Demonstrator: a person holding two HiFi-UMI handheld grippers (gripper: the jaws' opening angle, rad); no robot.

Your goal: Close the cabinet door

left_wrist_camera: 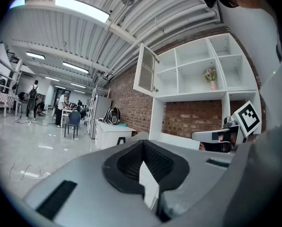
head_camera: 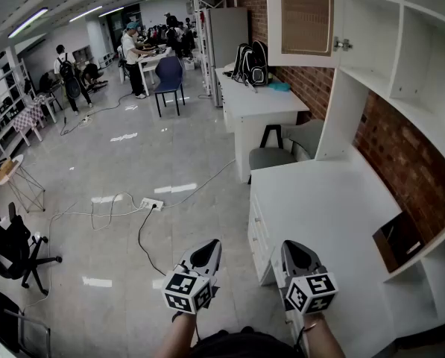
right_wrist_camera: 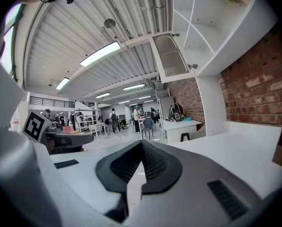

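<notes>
Left gripper point(head_camera: 209, 248) and right gripper point(head_camera: 294, 248), jaws pressed together and empty, sit low; the open cabinet door point(head_camera: 307, 17) stands high ahead-right, nearer the right gripper.

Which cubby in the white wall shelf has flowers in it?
The middle cubby in the lower row of the white wall shelf: a small vase of pale flowers stands there. The cubbies beside it look bare.
</notes>
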